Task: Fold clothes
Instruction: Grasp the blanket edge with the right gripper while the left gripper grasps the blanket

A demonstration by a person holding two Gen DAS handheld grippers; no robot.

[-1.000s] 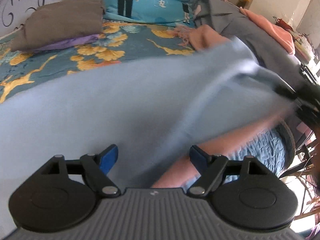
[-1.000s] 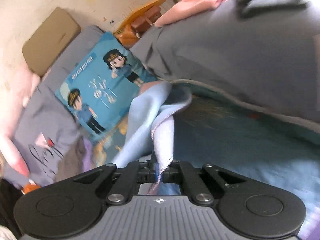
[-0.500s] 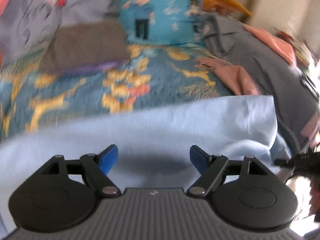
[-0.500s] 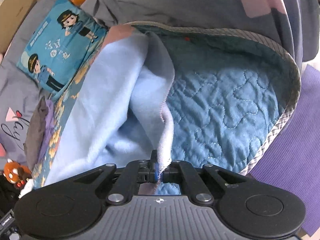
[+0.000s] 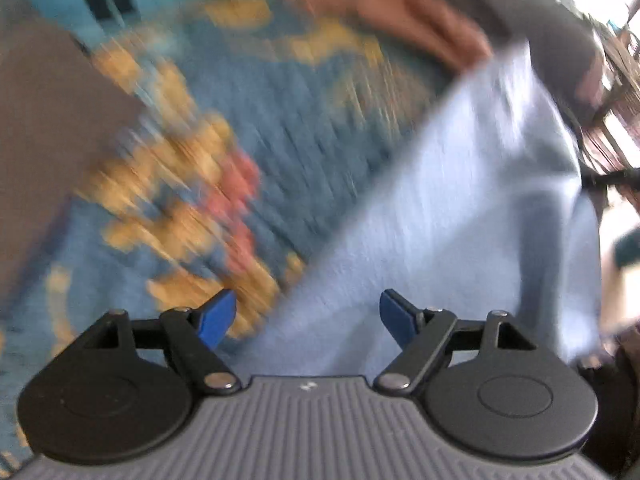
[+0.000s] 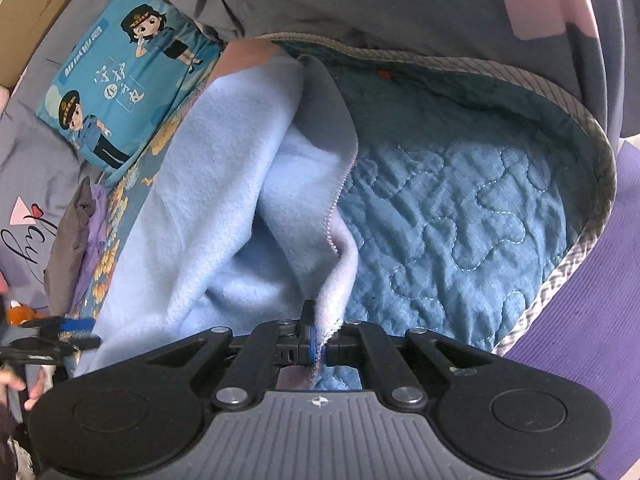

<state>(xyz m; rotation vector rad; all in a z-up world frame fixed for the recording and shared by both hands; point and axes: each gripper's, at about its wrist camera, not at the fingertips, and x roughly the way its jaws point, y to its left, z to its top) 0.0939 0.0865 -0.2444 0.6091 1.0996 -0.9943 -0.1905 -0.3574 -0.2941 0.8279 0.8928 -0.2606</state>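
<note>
A light blue fleece garment (image 6: 224, 184) with a zipper edge lies spread over the patterned blue bedspread (image 6: 460, 216). My right gripper (image 6: 316, 344) is shut on the garment's zipper hem, low over the quilt. In the blurred left wrist view the same light blue garment (image 5: 460, 216) fills the right half, and my left gripper (image 5: 308, 316) stands open over its edge with nothing between the blue pads (image 5: 216, 316). From the right wrist view the left gripper (image 6: 60, 332) shows at the garment's far left edge.
A blue cartoon pillow (image 6: 124, 64) lies at the head of the bed. Folded grey and purple clothes (image 6: 76, 236) sit beside it. A grey quilt (image 6: 400, 4) with pink cloth is heaped behind. A purple mat (image 6: 592, 320) lies past the bedspread's edge.
The left gripper has swung fast to the left end of the garment, blurring its view. The right gripper keeps its hold on the hem and has lowered the garment onto the bed.
</note>
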